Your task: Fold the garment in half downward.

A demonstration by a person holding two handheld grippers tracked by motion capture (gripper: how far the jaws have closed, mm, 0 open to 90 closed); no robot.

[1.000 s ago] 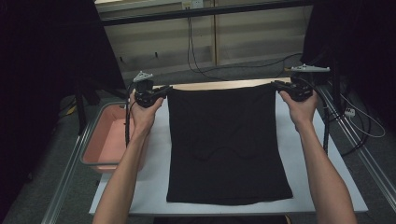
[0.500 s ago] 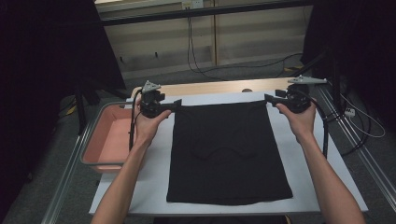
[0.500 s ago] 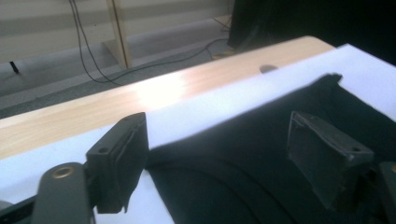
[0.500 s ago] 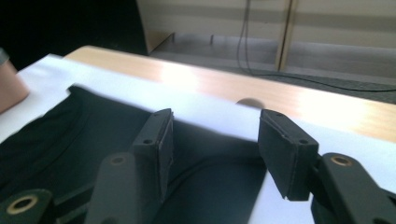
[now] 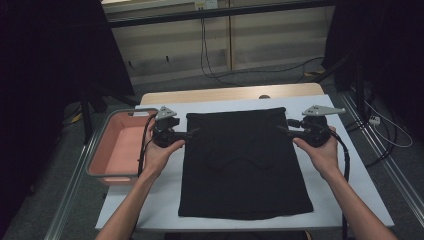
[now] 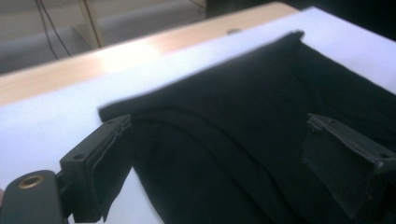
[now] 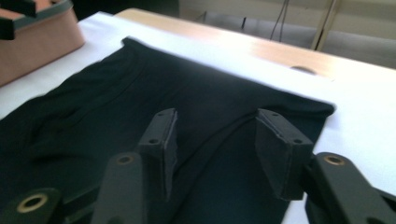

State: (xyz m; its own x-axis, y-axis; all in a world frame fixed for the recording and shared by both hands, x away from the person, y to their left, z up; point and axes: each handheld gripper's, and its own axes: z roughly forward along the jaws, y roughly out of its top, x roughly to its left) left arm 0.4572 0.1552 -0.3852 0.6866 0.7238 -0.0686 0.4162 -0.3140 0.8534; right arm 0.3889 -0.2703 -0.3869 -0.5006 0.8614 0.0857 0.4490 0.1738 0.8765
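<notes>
A black cloth point(image 5: 245, 165) lies flat on a white sheet point(image 5: 350, 190) that covers the table. My left gripper point(image 5: 192, 132) is at the cloth's upper left edge and points right. Its jaws have just been opening and stand wide apart point(image 6: 218, 122), with the cloth point(image 6: 243, 121) lying loose beneath them. My right gripper point(image 5: 282, 129) is at the upper right edge and points left. Its jaws have just been closing a little but remain apart point(image 7: 215, 115) above the cloth point(image 7: 140, 93), and the pads do not press on it.
A pink bin point(image 5: 107, 150) stands off the table's left side, close to my left hand. A wooden strip point(image 5: 225, 94) runs along the far edge. Cables lie on the floor beyond, and metal rails flank the table.
Both hands have come down and toward the person. The cloth's top edge, held taut at its corners before, now lies flat on the sheet. Both grippers have let go.
</notes>
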